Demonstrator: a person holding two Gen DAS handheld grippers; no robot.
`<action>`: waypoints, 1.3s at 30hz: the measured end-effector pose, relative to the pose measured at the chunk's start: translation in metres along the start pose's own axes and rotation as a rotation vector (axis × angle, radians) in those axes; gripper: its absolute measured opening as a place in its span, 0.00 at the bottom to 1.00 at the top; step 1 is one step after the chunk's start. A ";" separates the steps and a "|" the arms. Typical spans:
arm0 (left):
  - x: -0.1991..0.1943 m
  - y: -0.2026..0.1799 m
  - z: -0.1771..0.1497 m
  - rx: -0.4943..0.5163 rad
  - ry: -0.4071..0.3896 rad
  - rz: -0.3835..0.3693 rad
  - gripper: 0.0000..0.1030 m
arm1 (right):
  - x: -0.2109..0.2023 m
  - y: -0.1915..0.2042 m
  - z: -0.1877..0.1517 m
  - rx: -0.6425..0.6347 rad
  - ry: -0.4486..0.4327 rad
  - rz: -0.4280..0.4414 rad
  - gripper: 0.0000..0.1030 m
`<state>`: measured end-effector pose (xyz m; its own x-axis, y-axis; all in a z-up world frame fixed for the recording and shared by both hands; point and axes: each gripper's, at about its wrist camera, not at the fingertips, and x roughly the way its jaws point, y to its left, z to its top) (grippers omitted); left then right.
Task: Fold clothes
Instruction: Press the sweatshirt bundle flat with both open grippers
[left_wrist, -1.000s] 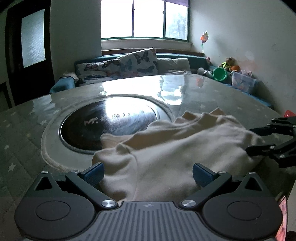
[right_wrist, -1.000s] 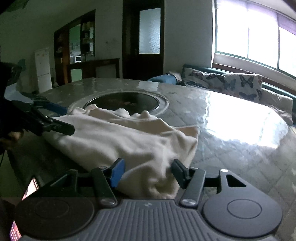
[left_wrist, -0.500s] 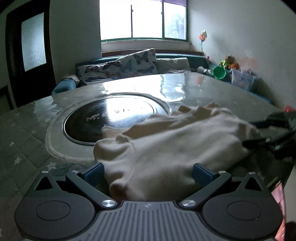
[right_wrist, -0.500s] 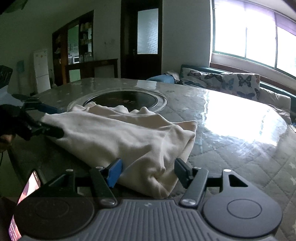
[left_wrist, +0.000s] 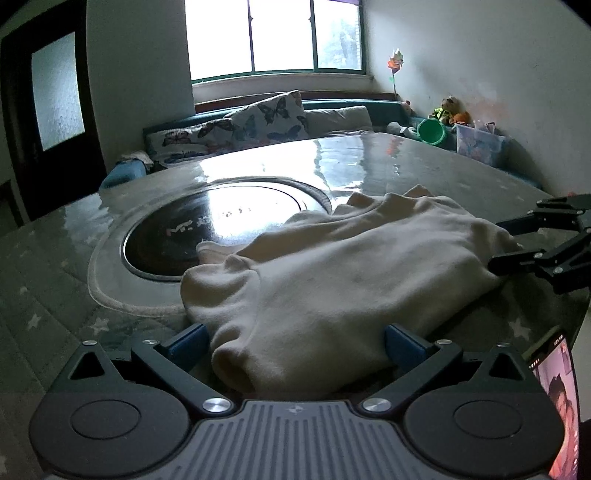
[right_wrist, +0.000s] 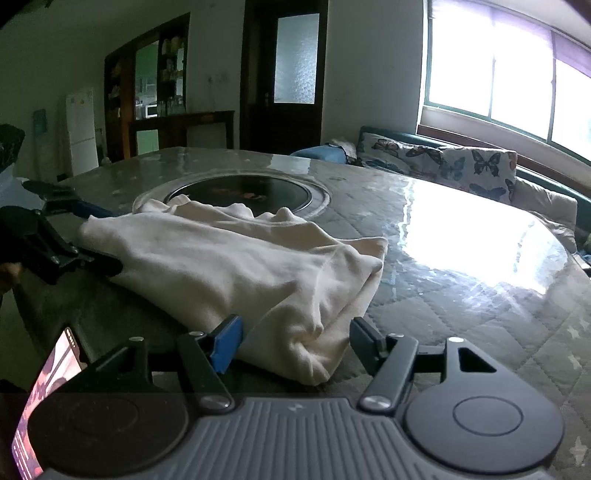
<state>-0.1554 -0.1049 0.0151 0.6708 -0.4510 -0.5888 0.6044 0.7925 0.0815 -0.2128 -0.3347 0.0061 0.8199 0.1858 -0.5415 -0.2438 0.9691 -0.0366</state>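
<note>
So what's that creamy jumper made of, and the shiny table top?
The cream garment looks like soft, matte knit or fleece: it bunches in thick rounded folds. The table top seems to be quilted cloth under a glossy clear sheet, probably glass or plastic, since it mirrors the window.

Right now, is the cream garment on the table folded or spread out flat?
Folded. The cream garment lies doubled on the table: stacked layers show at its near corner, and a rounded fold edge faces the left wrist camera.
</note>
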 end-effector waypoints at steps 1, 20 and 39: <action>-0.002 0.000 0.001 0.006 -0.006 0.006 1.00 | -0.001 0.000 0.000 -0.001 0.001 -0.002 0.64; -0.014 -0.030 0.014 0.052 -0.087 -0.110 0.92 | -0.003 0.024 0.007 -0.054 -0.051 0.051 0.65; -0.004 -0.022 0.002 0.047 -0.028 -0.087 0.92 | -0.003 0.020 0.011 -0.031 -0.047 0.061 0.65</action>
<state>-0.1704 -0.1219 0.0170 0.6264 -0.5290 -0.5725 0.6799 0.7300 0.0694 -0.2142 -0.3140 0.0157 0.8261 0.2529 -0.5036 -0.3098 0.9503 -0.0311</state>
